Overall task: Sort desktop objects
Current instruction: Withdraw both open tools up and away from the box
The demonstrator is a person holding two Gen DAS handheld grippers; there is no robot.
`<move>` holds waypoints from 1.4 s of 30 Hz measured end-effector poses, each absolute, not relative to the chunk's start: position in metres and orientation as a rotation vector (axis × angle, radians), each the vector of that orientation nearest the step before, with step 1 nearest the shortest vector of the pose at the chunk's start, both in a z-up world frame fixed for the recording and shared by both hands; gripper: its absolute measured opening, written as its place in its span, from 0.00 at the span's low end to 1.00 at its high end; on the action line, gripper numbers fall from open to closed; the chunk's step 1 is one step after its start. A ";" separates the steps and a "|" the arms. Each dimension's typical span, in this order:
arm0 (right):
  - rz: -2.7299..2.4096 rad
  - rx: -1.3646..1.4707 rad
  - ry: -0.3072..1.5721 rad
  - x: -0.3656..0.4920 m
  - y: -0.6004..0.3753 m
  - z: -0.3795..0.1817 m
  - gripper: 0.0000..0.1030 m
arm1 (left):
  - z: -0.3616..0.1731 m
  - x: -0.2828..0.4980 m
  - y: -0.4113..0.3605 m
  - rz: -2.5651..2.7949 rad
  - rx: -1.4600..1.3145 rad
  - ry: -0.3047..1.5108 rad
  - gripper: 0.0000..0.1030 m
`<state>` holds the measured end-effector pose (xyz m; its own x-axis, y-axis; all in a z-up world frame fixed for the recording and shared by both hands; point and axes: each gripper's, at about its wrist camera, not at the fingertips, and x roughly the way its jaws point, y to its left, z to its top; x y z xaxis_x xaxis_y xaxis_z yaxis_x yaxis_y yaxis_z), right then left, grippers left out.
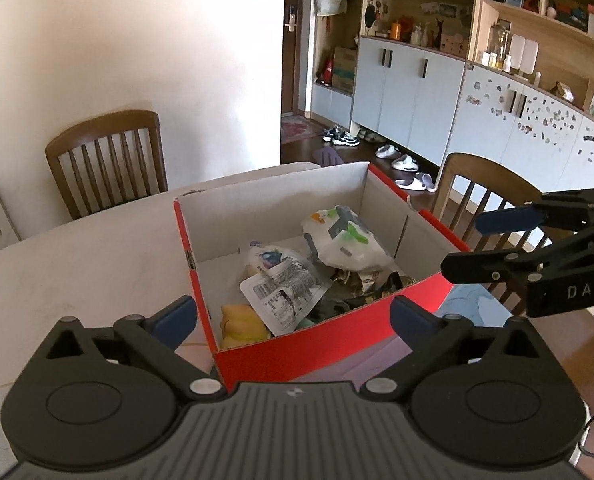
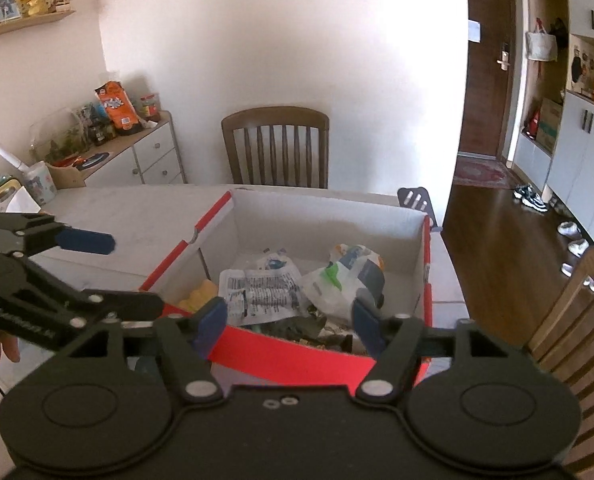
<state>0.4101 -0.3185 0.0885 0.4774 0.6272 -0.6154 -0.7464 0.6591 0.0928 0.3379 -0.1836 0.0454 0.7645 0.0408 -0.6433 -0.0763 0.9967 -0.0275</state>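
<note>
A red cardboard box [image 1: 317, 344] with white inner walls stands on the pale table [image 1: 77, 272]. It holds a white printed packet [image 1: 285, 292], a white pouch with green marks [image 1: 345, 240], a yellow soft item [image 1: 241, 326] and dark wrappers [image 1: 361, 292]. My left gripper [image 1: 293, 316] is open and empty, just in front of the box's near wall. My right gripper [image 2: 289, 320] is open and empty at the box's near red wall [image 2: 289, 356]; it shows at the right in the left wrist view [image 1: 465, 246]. The left gripper shows in the right wrist view [image 2: 129, 272].
Wooden chairs stand at the table's far side [image 1: 109, 160] and right side [image 1: 493, 208]. A purple slotted item [image 2: 417, 200] lies behind the box. A side cabinet [image 2: 137, 152] with jars and snack bags stands at left. A tissue box [image 2: 5, 200] sits on the table's left.
</note>
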 end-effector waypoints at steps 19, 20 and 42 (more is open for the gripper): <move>0.790 -0.210 0.686 0.393 -0.326 0.068 0.82 | 0.026 0.330 -0.183 0.138 -0.085 0.783 1.00; 0.788 -0.209 0.688 0.393 -0.327 0.068 0.82 | 0.024 0.331 -0.184 0.154 -0.073 0.790 1.00; 0.757 -0.177 0.718 0.387 -0.331 0.064 0.82 | 0.021 0.329 -0.183 0.145 -0.067 0.790 1.00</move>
<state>0.3875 -0.3312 0.0638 0.5048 0.5655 -0.6522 -0.6809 0.7253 0.1018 0.3292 -0.1828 0.0209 0.6942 0.1050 -0.7120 -0.1549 0.9879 -0.0054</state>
